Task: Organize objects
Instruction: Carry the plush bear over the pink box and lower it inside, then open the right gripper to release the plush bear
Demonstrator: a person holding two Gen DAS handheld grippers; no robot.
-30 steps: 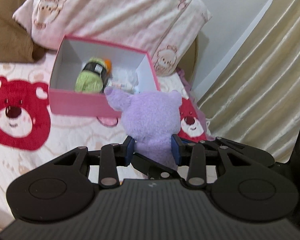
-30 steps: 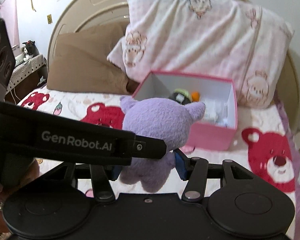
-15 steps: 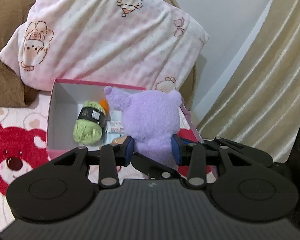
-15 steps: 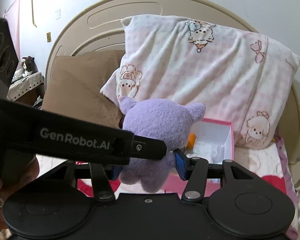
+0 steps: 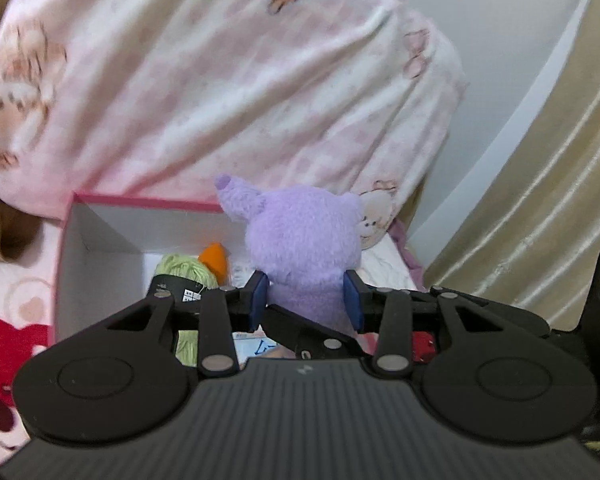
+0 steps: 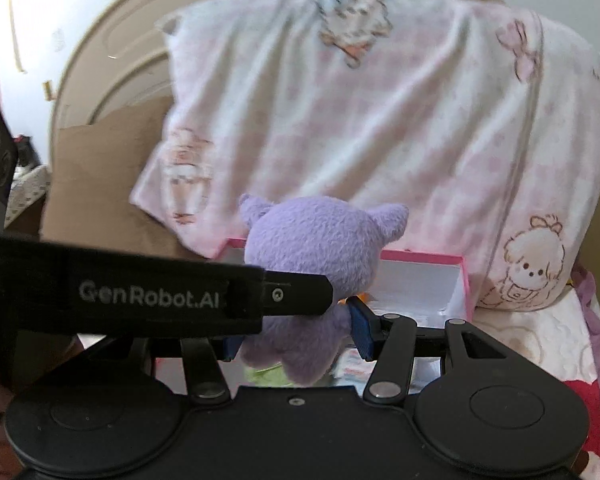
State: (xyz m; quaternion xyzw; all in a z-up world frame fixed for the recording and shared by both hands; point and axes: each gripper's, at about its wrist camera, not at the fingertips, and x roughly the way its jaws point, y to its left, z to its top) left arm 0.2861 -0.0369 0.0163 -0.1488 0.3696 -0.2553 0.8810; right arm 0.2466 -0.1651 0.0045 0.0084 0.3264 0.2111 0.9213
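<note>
Clamping the soft purple plush toy (image 5: 304,248) between blue pads: left gripper (image 5: 306,300), fingers pressed on the toy's lower body. Right gripper (image 6: 296,334), likewise closed on the same toy from both sides; the left gripper's black arm crosses in front. Toy held upright above the near part of the open pink cardboard box with white interior (image 5: 100,236). Inside the box: green yarn skein with black band (image 5: 180,272), small orange item (image 5: 216,258). Behind: pink-and-white checked pillow with cartoon prints (image 6: 380,120), beige curved headboard (image 6: 100,60).
</note>
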